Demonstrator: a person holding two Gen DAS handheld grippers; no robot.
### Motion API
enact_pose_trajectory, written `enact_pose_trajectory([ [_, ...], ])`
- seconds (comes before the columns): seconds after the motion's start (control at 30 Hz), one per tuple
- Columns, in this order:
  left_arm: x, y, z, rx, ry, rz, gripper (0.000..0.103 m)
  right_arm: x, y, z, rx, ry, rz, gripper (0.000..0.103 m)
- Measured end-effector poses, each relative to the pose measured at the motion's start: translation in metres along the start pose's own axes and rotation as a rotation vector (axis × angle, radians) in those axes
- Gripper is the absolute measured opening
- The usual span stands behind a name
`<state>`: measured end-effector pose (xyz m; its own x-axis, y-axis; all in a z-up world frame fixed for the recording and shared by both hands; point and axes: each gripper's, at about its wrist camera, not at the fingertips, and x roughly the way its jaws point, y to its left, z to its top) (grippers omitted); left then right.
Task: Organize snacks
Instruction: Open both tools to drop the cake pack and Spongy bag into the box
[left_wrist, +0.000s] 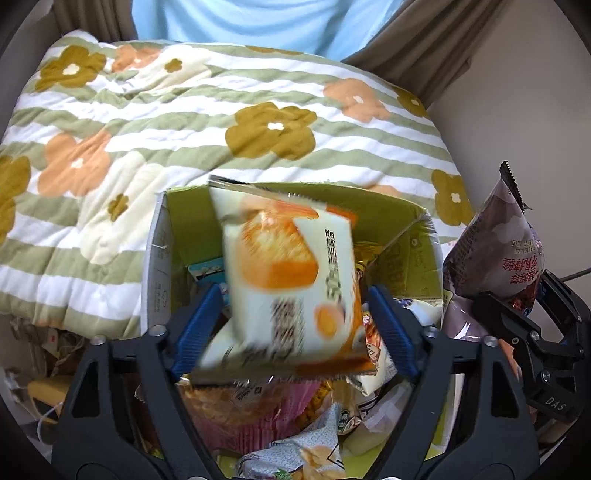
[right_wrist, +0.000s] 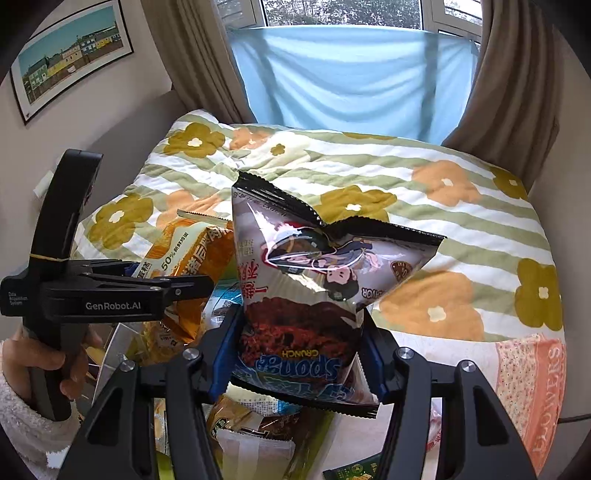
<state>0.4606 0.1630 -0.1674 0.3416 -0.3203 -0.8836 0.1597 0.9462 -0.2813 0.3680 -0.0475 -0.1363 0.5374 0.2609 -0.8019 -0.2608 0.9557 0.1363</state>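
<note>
The left gripper (left_wrist: 291, 317) stands over the open cardboard box (left_wrist: 159, 258), its blue pads spread wide. The orange-and-white cake packet (left_wrist: 291, 280) hangs blurred between them, and neither pad presses on it, so it looks released and dropping toward the snacks already piled in the box. That packet is a light, air-puffed foil pouch: soft, slippery, easily crushed, best taken across its flat faces near the lower seam.

To the right, the right gripper (right_wrist: 299, 354) has its pads closed partway on the lower half of the brown Sponge Crunch bag (right_wrist: 314, 295), which stands upright above the jaws with its crimped top fanned out. This bag also seems light and crinkly; a hold low on its body keeps it from folding over.

The left wrist view alone shows inside the box and the loose wrappers beneath. The right wrist view alone shows the left gripper from the side, a hand (right_wrist: 44, 362) in a fleecy sleeve on its handle, and the flowered quilt (right_wrist: 424, 192) behind.
</note>
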Motion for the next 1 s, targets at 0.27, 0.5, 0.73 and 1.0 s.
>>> enact_pose_trajectory([
  [0.27,-0.023,0.007,-0.024,-0.029,-0.057,0.040,0.102,0.019,-0.007,0.002,0.010,0.053,0.000,0.054],
  [0.5,-0.038,0.015,-0.046,-0.077,-0.076,0.055,0.102,0.031,-0.004,0.005,-0.006,0.075,0.034,0.056],
  [0.73,-0.050,0.013,-0.053,-0.081,-0.095,0.060,0.102,0.030,0.008,0.007,-0.039,0.064,0.043,0.081],
  [1.0,-0.059,0.004,-0.067,-0.069,-0.093,0.041,0.102,0.006,0.012,-0.007,-0.031,-0.008,0.046,0.102],
])
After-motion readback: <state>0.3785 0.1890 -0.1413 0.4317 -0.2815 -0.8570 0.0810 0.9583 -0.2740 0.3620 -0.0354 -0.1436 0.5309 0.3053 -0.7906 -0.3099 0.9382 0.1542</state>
